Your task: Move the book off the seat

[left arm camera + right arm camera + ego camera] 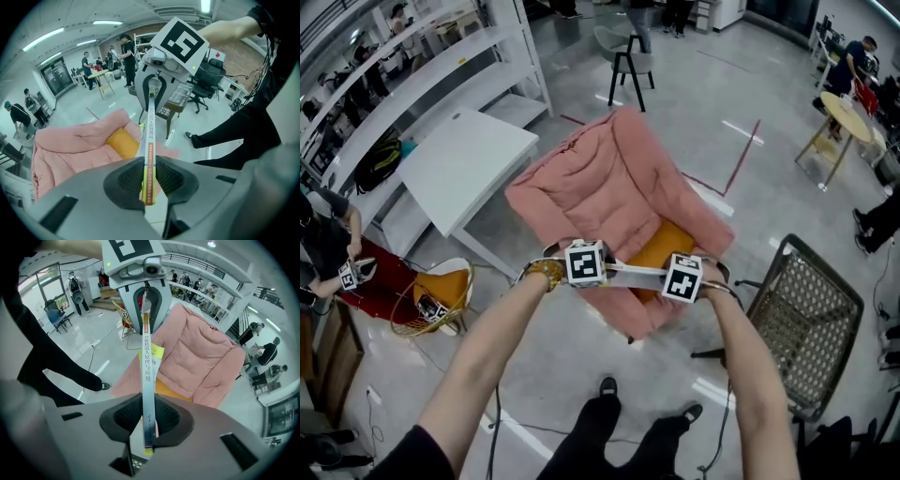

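Gripping a thin book (146, 366) by both ends and viewing it edge-on: showing a pale spine printed with dark Chinese characters, an orange band at one end, and a sliver of yellow-green cover beside the spine. Clamping the orange-banded end in the left hand-held gripper (149, 180), with jaws drawn narrow and both ribbed pads pressing flat against the covers. Pinching the pale opposite end the same way in the right hand-held gripper (147, 420), jaws nearly together on the slim sheaf of pages. Holding the book roughly level between the two, up in the air over the front edge of the seat (649, 314) of a pink quilted armchair (600, 183), appearing clear of the padding. Looking past the book at an orange cushion (673, 242) lying on that seat. Spotting a round gold wire basket (469, 281) standing on the grey floor (553, 366), well to the left of the armchair, holding an orange pad (441, 286) and a small cube (431, 314) with black-and-white square markers. Spotting a dark wire-mesh chair (811, 314) standing to the armchair's right.
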A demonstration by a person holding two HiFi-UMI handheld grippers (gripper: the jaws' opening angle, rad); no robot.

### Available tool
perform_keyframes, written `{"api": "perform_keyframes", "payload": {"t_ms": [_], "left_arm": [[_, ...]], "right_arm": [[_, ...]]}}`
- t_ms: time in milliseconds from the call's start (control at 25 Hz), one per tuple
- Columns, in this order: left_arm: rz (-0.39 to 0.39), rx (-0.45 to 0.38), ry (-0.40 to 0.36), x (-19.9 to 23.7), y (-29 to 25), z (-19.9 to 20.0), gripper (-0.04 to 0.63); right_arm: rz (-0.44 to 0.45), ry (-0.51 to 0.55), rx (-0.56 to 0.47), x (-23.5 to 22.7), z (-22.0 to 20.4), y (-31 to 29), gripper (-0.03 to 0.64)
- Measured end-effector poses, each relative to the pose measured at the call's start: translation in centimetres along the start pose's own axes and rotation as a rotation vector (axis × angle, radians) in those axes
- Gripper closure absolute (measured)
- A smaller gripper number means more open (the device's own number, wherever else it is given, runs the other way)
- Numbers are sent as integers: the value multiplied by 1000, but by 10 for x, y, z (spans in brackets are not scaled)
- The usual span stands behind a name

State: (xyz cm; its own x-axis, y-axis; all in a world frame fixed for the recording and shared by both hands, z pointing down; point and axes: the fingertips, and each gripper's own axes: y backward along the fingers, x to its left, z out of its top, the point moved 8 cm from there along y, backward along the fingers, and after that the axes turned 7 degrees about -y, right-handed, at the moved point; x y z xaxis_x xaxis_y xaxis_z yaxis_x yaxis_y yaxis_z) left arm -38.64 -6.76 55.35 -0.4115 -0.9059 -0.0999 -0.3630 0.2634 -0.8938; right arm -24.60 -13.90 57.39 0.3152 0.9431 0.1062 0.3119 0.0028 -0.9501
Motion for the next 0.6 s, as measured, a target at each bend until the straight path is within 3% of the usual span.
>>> {"api": "perform_keyframes", "payload": {"t_ms": [600], "left_arm": [[-10,3,-65,17,-5,56,523]], "right_arm": [[-28,-53,3,-13,-44,34,545]]}}
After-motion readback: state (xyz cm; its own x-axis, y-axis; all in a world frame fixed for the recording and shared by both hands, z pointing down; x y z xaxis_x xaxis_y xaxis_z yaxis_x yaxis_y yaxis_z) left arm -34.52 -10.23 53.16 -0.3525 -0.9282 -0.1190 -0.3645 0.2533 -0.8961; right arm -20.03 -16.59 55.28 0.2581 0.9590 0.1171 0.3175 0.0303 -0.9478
